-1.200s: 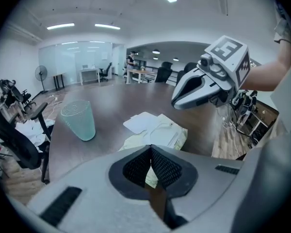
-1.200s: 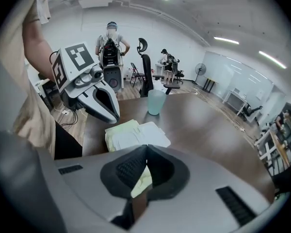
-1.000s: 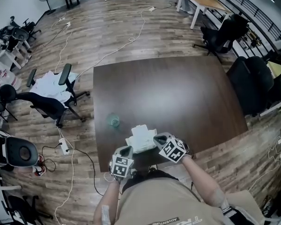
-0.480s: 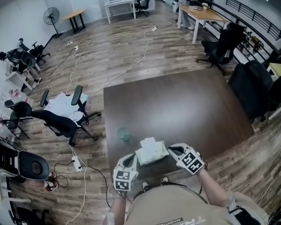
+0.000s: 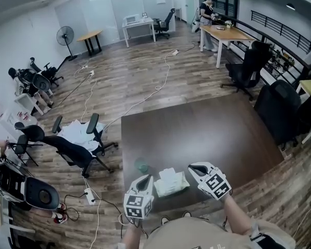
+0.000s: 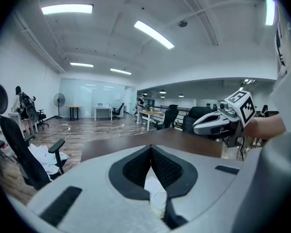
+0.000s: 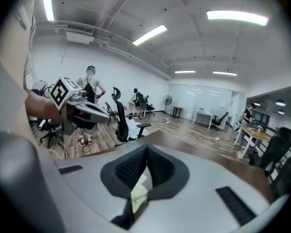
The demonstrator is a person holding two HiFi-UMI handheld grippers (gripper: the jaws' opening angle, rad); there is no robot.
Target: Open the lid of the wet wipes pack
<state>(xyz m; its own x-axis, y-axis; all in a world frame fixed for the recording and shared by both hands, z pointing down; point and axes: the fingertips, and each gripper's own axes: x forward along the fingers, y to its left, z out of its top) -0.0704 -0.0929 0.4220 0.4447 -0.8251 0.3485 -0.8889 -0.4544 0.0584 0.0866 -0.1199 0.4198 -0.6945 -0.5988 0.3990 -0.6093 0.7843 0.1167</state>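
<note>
shirt: tan
left gripper: grey shell, cube with black and white squares
right gripper: grey shell, same kind of cube
pads: black, with tiny bumps

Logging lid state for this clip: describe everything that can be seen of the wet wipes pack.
The wet wipes pack is a soft, white, slightly greenish pouch lying flat near the near edge of the dark table, between the left gripper and right gripper. Its top looks rumpled; whether the lid is open cannot be told. Contact with either gripper is unclear.

The wet wipes pack lid is too small to read.
</note>
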